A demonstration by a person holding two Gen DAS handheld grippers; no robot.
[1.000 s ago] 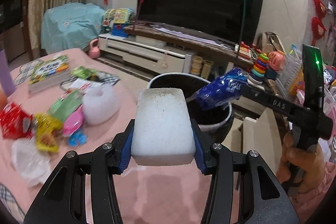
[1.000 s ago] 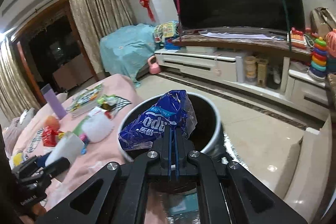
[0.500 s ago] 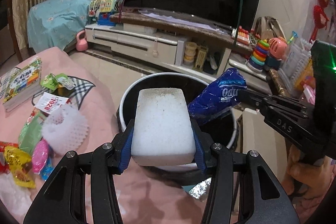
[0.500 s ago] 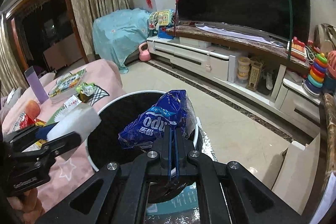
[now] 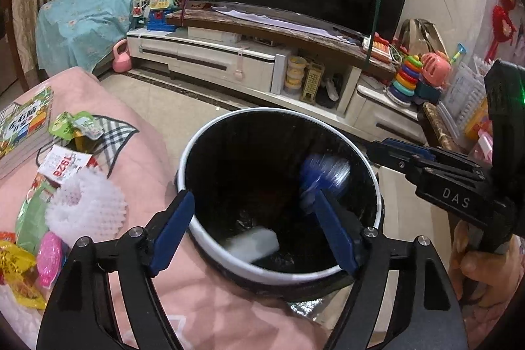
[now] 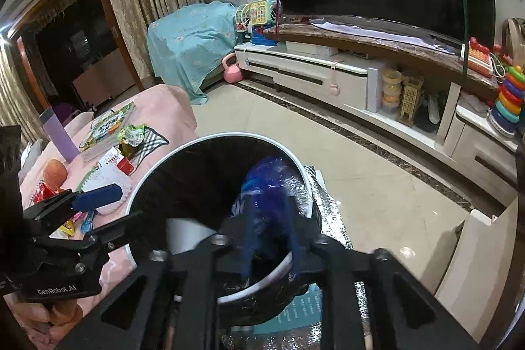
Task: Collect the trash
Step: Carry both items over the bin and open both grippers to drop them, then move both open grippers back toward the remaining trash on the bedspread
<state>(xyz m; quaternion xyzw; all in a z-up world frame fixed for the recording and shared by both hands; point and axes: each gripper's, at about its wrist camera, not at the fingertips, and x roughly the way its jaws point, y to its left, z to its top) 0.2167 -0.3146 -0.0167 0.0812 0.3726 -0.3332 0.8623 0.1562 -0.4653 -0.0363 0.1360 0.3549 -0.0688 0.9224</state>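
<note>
- Two pieces drop into the bin right now: white foam block low inside, blue wrapper blurred mid-fall.
- My left claw gapes wide, empty; my right claw looks spread too, though blur hides its tips.
- Foam's light and crumbly, wrapper's thin and slippery; pinch either mid-body.
- Left view shows the white net sleeve waiting on the pink cloth; right view adds the apple.

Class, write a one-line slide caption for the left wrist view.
Open left tool above the bin as a white block and blue wrapper drop in.
</note>
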